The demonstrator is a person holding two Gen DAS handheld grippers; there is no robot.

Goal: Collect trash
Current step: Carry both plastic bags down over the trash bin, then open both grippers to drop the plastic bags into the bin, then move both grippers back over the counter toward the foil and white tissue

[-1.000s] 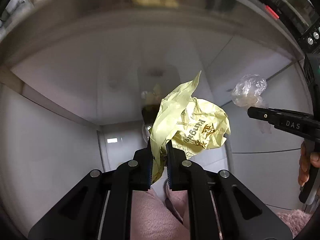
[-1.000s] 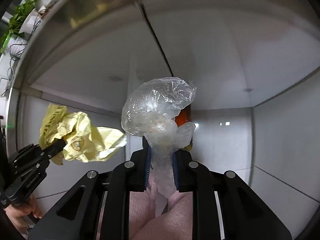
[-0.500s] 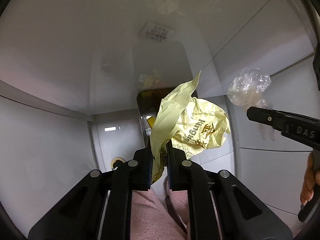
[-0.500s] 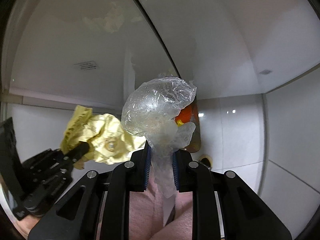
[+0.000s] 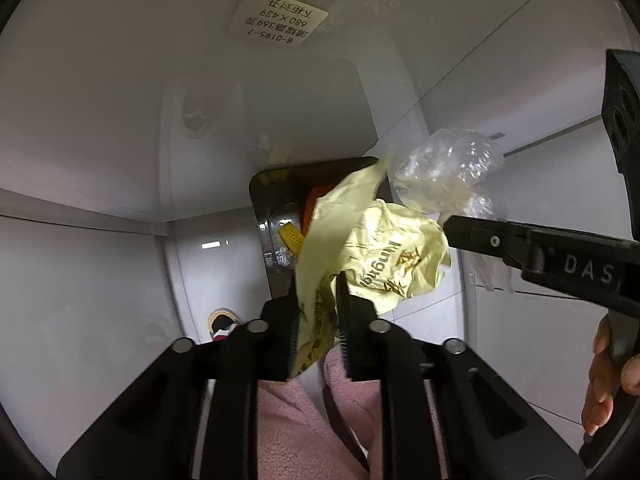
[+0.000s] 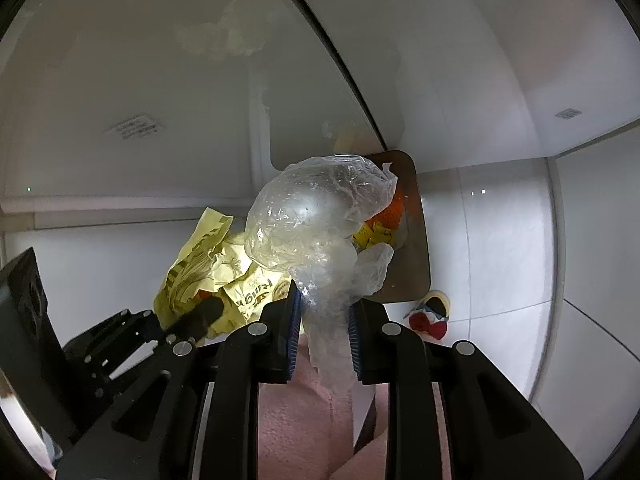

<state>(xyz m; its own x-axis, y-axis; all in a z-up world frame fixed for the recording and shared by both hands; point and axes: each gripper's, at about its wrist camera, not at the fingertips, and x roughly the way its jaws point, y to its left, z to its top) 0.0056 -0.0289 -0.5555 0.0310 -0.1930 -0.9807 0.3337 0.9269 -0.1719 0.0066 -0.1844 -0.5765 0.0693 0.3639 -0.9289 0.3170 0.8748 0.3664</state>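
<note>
My left gripper (image 5: 318,284) is shut on a crumpled yellow paper wrapper (image 5: 376,256), held above a dark rectangular trash bin (image 5: 272,216) that holds orange and yellow scraps. My right gripper (image 6: 323,304) is shut on a crumpled clear plastic bag (image 6: 320,220), held over the same bin (image 6: 416,240). The two grippers are close side by side. The right gripper's finger (image 5: 520,244) and clear bag (image 5: 444,172) show at right in the left wrist view. The yellow wrapper (image 6: 212,264) and left gripper (image 6: 192,320) show at left in the right wrist view.
White cabinet doors and walls surround the bin; one door carries a paper label (image 5: 280,20). A small red, yellow and black object (image 6: 430,314) lies on the floor beside the bin. Pink slippers (image 6: 304,412) show below the grippers.
Both grippers have dropped lower and drawn closer together over the bin. The bin opening now looks larger and nearer. Each still holds its piece of trash.
</note>
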